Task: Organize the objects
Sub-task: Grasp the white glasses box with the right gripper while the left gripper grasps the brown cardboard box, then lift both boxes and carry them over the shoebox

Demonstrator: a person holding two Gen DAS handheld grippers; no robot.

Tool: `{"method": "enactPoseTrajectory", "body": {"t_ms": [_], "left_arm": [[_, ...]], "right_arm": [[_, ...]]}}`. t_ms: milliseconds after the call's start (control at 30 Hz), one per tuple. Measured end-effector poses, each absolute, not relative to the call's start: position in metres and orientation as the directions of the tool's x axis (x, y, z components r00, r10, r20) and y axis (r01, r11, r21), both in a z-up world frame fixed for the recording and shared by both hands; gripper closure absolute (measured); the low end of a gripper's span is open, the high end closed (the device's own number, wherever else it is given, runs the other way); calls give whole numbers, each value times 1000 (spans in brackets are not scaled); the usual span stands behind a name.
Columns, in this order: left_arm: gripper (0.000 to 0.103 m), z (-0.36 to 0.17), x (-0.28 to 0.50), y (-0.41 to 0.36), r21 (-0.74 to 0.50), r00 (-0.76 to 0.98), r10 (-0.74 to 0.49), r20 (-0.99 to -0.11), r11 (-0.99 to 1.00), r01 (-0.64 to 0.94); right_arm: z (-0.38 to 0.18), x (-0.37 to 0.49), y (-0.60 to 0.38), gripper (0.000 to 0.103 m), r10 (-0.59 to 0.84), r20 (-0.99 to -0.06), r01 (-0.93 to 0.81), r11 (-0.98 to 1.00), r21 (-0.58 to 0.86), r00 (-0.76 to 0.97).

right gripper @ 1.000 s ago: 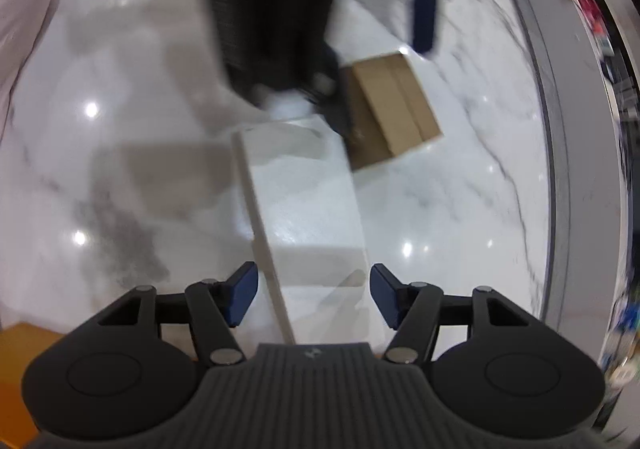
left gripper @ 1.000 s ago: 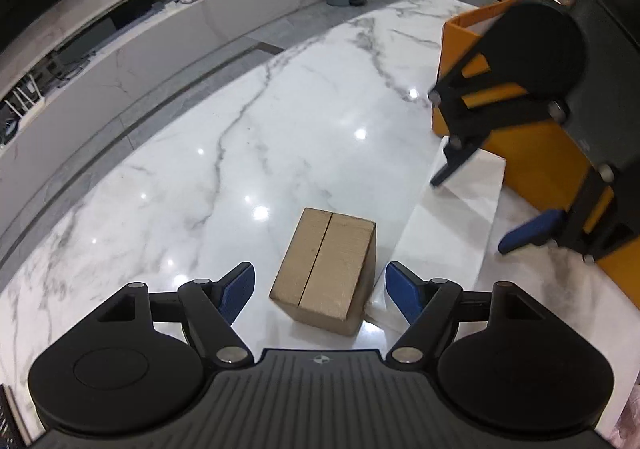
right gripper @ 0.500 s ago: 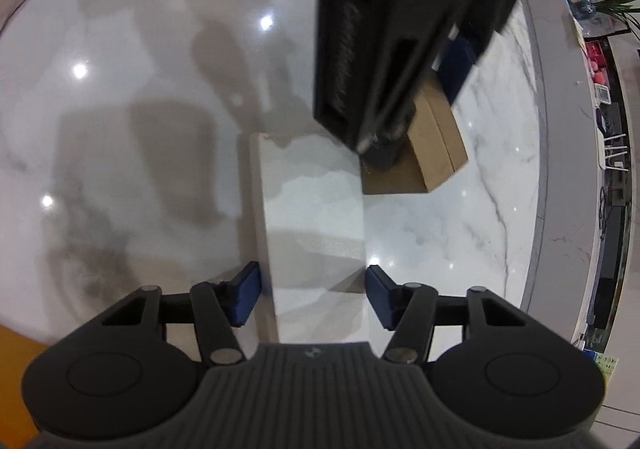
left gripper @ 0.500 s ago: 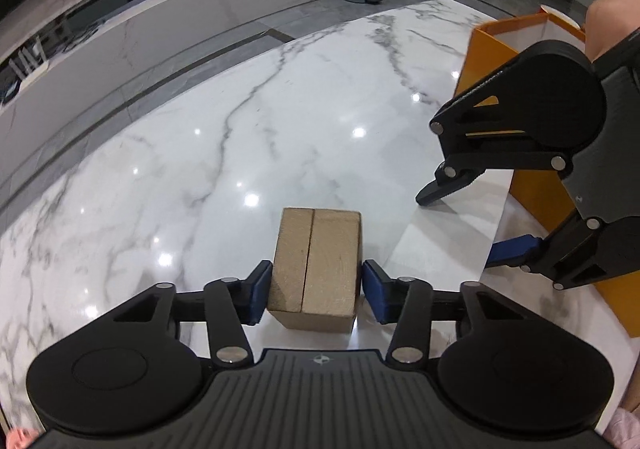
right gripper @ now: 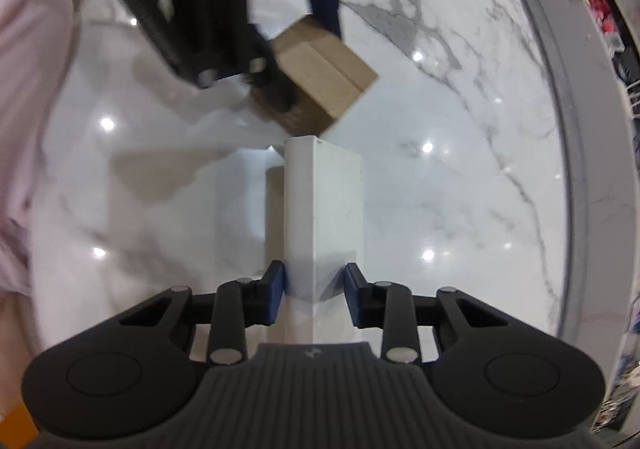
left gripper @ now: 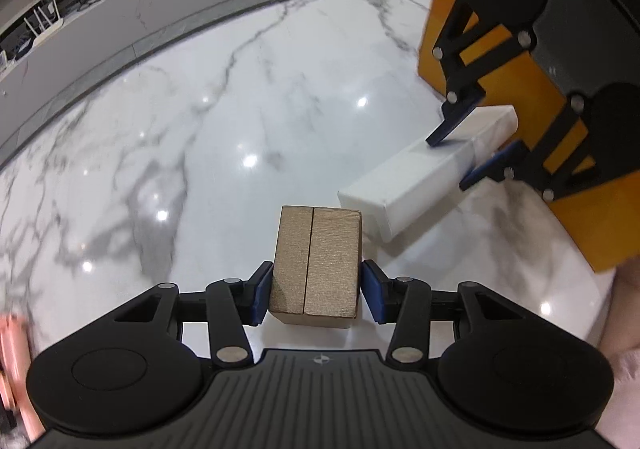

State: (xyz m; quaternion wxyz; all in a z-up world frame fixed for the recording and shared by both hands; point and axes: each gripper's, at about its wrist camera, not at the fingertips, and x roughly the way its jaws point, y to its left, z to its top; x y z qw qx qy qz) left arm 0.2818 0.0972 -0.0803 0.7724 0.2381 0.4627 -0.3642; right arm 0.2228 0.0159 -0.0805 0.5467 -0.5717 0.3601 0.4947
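Our left gripper (left gripper: 317,297) jaws pinch the cardboard box (left gripper: 316,263); our right gripper (right gripper: 315,293) jaws pinch the white box (right gripper: 324,217) above the marble worktop (left gripper: 200,121).

surface: white marble table (left gripper: 208,137) | on it: orange bin (left gripper: 592,217)

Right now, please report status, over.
Left gripper shut on cardboard box. Right gripper shut on white box. Orange bin beside, nothing blocking.

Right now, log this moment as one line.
left claw: shut on cardboard box | right claw: shut on white box | both lifted off marble table | orange bin: beside
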Motion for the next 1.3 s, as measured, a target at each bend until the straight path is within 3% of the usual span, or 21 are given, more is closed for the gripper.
{"method": "enactPoseTrajectory", "body": {"t_ms": [300, 400, 767, 967, 1033, 1300], "left_arm": [[50, -78, 234, 112, -9, 236, -335, -912, 592, 806], [50, -78, 224, 114, -3, 229, -330, -916, 576, 818], [50, -79, 231, 117, -27, 220, -344, -913, 587, 809], [50, -79, 236, 113, -25, 209, -328, -921, 586, 810], [50, -79, 237, 112, -25, 207, -322, -924, 592, 806], [50, -79, 236, 110, -17, 209, -308, -928, 597, 802]], "right_arm": [[-63, 177, 6, 75, 98, -993, -992, -112, 57, -68], [-67, 171, 8, 75, 71, -991, -986, -127, 104, -113], [-68, 195, 20, 76, -19, -990, -987, -85, 138, -137], [-67, 195, 20, 76, -20, -993, -989, -90, 114, -112], [-67, 193, 21, 71, -19, -995, -991, -92, 95, -93], [-64, 204, 29, 72, -5, -1000, -998, -64, 19, -18]]}}
